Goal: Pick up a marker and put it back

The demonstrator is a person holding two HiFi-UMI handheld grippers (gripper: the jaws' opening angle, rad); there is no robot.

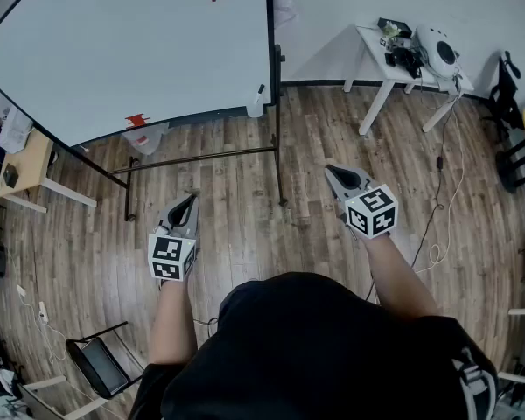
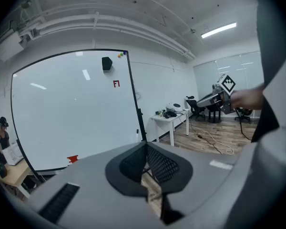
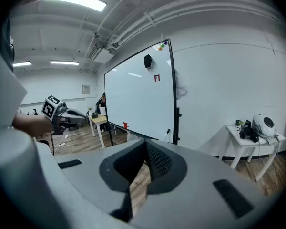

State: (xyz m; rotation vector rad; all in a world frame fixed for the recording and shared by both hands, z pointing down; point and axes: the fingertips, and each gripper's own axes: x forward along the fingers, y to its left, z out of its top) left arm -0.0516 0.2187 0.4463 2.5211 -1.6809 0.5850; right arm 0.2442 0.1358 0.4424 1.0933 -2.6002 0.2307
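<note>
At the far left a wooden desk stands beside the whiteboard, which is on a dark stand over the wooden floor. On the board's tray there is a red thing toward the left end. At the right end, by the post, there is a small dark stick that I take for the marker, and a white bottle is just below it. The marker rests there, well apart from both tools.

The left gripper is held over the floor in front of the board. Its jaws meet at the tips and nothing is between them. To the right, the right gripper is at about the same level, and its jaws are also pressed together and empty. Further right stands a white table with a white helmet-like device on it.

My judgement is that no part of the work is in hand now, because the marker is in its place and nobody grips it. This fits the very start, with approach, opening, grasp, lift and return all left. It also fits the end, and the pictures do not decide which.

Only the head view shows both tools together with the arms and how far they are from the tray. The left gripper view adds a person at the desk and a black block high on the board. The right gripper view shows the marker more clearly, at the foot of the post.
</note>
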